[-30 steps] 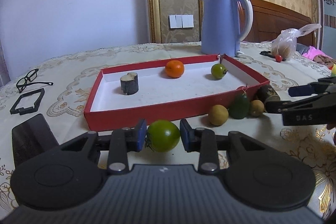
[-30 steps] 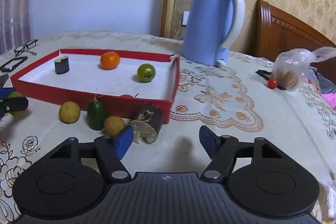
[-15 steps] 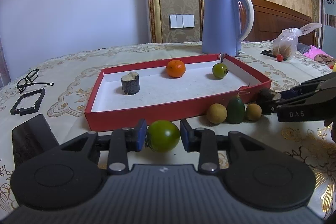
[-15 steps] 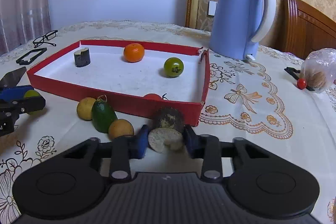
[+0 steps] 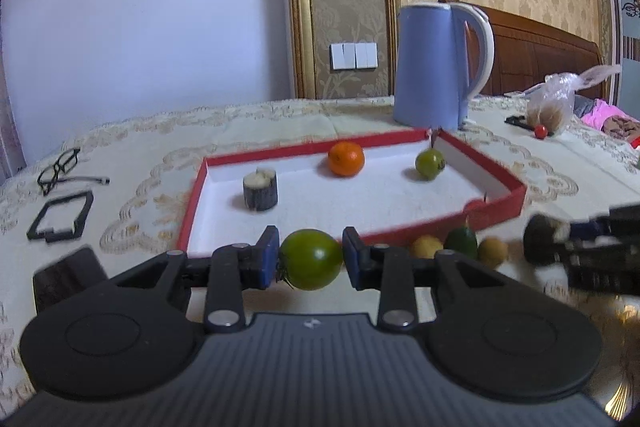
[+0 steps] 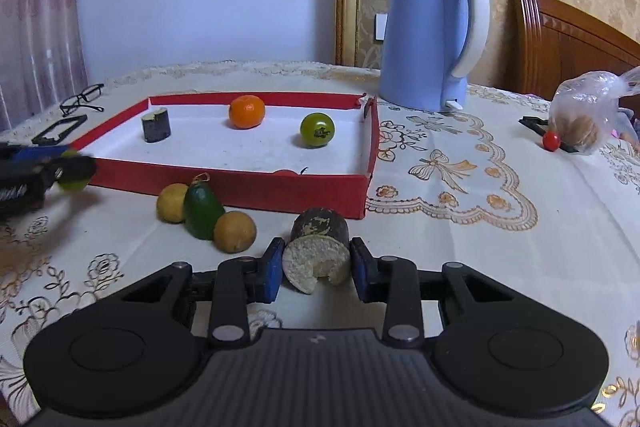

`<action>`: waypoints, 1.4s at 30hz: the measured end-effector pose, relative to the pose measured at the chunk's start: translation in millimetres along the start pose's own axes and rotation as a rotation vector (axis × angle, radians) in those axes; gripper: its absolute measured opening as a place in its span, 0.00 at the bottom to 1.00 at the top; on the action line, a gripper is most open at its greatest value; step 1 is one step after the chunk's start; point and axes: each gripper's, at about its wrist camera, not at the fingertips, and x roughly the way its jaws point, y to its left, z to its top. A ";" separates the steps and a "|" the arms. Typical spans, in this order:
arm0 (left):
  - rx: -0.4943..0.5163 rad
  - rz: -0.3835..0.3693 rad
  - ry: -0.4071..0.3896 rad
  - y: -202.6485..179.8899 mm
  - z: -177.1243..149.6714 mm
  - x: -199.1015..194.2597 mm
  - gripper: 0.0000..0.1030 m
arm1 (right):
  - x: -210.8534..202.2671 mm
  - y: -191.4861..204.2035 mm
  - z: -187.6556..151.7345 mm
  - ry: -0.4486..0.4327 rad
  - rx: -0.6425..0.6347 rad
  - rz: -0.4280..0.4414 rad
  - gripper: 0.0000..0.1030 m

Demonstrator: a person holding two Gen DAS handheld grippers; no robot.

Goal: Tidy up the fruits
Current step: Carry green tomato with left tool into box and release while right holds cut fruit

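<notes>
Pinching a round green tomato between its blue pads, the left gripper hangs just in front of the near wall of the shallow red cardboard tray with a white floor; in the left wrist view the tomato appears lifted off the cloth, though I cannot tell for sure. The right gripper is pressed onto a short dark-skinned cylinder with a pale cut face, cut face toward the camera, just outside the tray's near right corner.

Inside the tray: a round orange mandarin near the back wall, a smaller green tomato with a dark stem scar to its right, a short dark cylinder chunk with a pale top standing upright at the left, and something red mostly hidden behind the near wall.

On the cream embroidered tablecloth in front of the tray, a dark green avocado-shaped fruit sits between a yellow round fruit and a tan round fruit, all three close together.

Behind the tray stands a blue electric kettle with a white handle. Far left lie black-framed glasses; far right a clear plastic bag holding something brown with a small red ball beside it.
</notes>
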 end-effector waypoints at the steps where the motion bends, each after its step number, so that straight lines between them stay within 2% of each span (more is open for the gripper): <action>1: 0.002 0.002 -0.007 -0.2 6.0 3.0 0.31 | -0.8 0.8 -1.0 -0.003 -0.005 0.001 0.33; 9: 0.001 0.074 0.026 0.6 50.0 59.9 0.31 | -1.5 -5.0 -1.8 -0.017 0.029 0.020 0.33; 14: 0.016 0.143 0.056 -0.6 61.1 93.9 0.31 | -1.7 -6.4 -2.6 -0.023 0.041 0.032 0.33; 25: 0.058 0.210 0.125 -7.4 73.0 142.5 0.35 | -5.0 -7.6 -4.5 -0.041 0.055 0.041 0.33; 31: 0.058 0.219 0.119 -6.2 71.6 136.0 0.54 | -5.3 -8.1 -4.0 -0.046 0.059 0.040 0.33; 34: 0.035 0.216 0.106 -1.4 69.3 123.0 0.69 | -6.0 -7.9 -3.9 -0.047 0.060 0.036 0.33; 36: 0.002 0.209 0.078 4.6 64.6 104.1 0.83 | -6.8 -8.3 -4.1 -0.051 0.066 0.034 0.33; 39: -0.045 0.210 0.016 11.6 50.6 67.8 0.94 | -7.0 -10.3 -3.7 -0.054 0.082 0.035 0.33; 42: -0.083 0.196 -0.021 15.2 31.3 36.5 0.96 | -7.4 -10.4 -3.6 -0.058 0.091 0.024 0.33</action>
